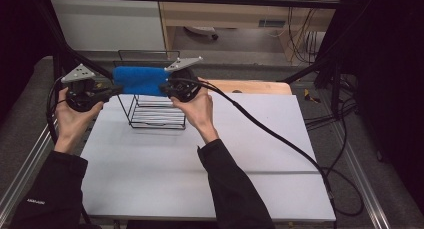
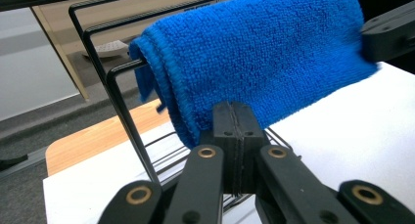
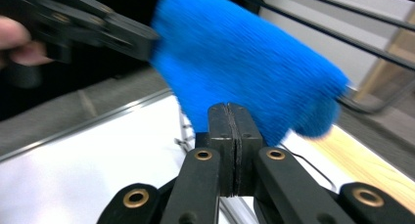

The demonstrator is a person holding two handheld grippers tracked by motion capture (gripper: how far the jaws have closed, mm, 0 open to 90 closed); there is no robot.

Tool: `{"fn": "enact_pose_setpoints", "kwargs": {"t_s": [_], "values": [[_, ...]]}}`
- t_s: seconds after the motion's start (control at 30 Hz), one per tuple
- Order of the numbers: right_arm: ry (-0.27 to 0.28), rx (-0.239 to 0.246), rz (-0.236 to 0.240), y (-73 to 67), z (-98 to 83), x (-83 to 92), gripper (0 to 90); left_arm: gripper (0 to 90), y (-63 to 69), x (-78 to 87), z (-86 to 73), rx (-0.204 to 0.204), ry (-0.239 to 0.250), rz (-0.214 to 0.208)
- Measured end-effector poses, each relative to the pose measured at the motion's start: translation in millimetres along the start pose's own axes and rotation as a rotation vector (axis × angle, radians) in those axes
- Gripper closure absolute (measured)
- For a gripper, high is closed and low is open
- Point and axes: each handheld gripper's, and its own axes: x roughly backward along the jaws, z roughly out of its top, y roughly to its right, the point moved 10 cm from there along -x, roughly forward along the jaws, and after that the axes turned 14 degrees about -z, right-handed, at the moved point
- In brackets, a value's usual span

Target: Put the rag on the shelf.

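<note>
A blue towel (image 1: 140, 80) hangs folded over the top wires of a black wire rack (image 1: 156, 114) at the far side of the white table top (image 1: 200, 159). My left gripper (image 1: 120, 89) meets the towel's left end, jaws pressed together on its edge (image 2: 234, 106). My right gripper (image 1: 162, 91) is at the towel's right end, jaws likewise closed at the cloth's lower edge (image 3: 230, 109). In the left gripper view the towel (image 2: 264, 53) drapes over the rack wire (image 2: 125, 111). The right gripper view is blurred; the towel (image 3: 244, 67) hangs just beyond the jaw tips.
A wooden board (image 1: 250, 87) lies behind the white top. The right gripper's cable (image 1: 280, 139) trails across the table to the right. A dark metal frame (image 1: 320, 64) surrounds the table.
</note>
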Motion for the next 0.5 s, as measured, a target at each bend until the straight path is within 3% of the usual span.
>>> {"fn": "enact_pose_setpoints", "kwargs": {"t_s": [0.13, 0.3, 0.5], "values": [[0.017, 0.0, -0.019, 7.3, -6.9, -8.3, 87.7, 90.0, -0.9, -4.4, -0.6, 0.002, 0.007, -0.003], [0.038, -0.001, -0.01, 8.5, -8.8, -10.5, 84.9, 89.9, 0.3, -5.4, -1.0, -0.003, 0.007, -0.006], [0.08, 0.018, 0.013, 3.5, -1.4, 10.1, 75.1, 84.2, 8.7, 3.1, -3.0, -0.009, 0.004, -0.022]]}}
